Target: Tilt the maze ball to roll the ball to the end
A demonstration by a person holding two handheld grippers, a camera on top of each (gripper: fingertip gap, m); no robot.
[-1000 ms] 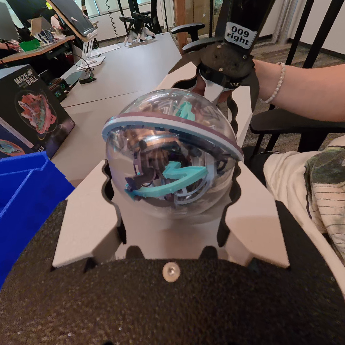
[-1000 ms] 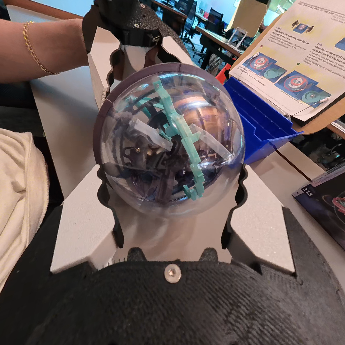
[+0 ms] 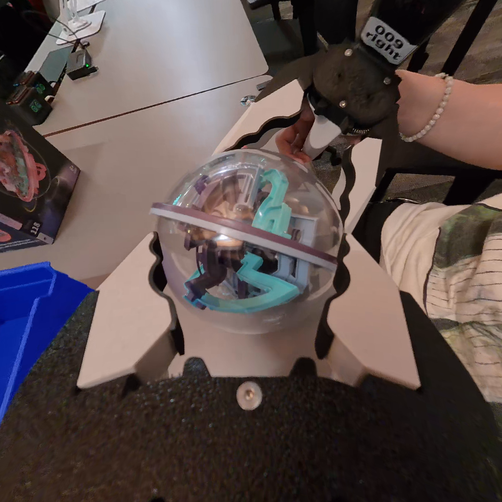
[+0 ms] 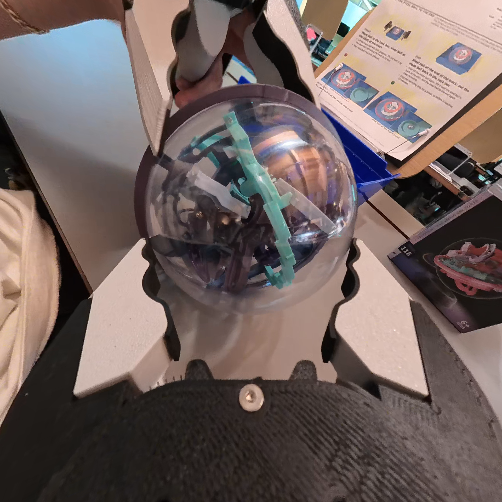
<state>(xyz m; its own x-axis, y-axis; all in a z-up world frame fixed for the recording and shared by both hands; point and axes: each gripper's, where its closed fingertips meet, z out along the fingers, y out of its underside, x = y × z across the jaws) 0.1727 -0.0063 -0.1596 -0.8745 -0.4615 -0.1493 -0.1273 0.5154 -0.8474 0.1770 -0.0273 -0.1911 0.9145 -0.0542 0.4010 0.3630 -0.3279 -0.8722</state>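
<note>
The maze ball (image 3: 245, 241) is a clear sphere with teal, purple and grey tracks inside and a purple-grey band around its middle. Both grippers clamp it from opposite sides above the table. My left gripper (image 3: 247, 244) is shut on it, both wavy black pads pressed to its sides. My right gripper (image 4: 248, 252) is shut on the ball (image 4: 245, 201) too. The right gripper also shows beyond the ball in the left wrist view (image 3: 353, 81). A small shiny ball (image 3: 235, 208) sits on a grey track high inside.
A blue bin (image 3: 30, 307) lies at the left, also seen behind the ball (image 4: 361, 160). The dark product box (image 3: 30, 195) stands on the grey table (image 3: 141, 81). An instruction sheet on a board (image 4: 413, 70) leans behind the bin. A person's lap in pale cloth (image 3: 448, 271) is at right.
The ball has been tilted and turned: in the left wrist view its band now slopes down to the right. Both grippers stay clamped on it and have swung with it.
</note>
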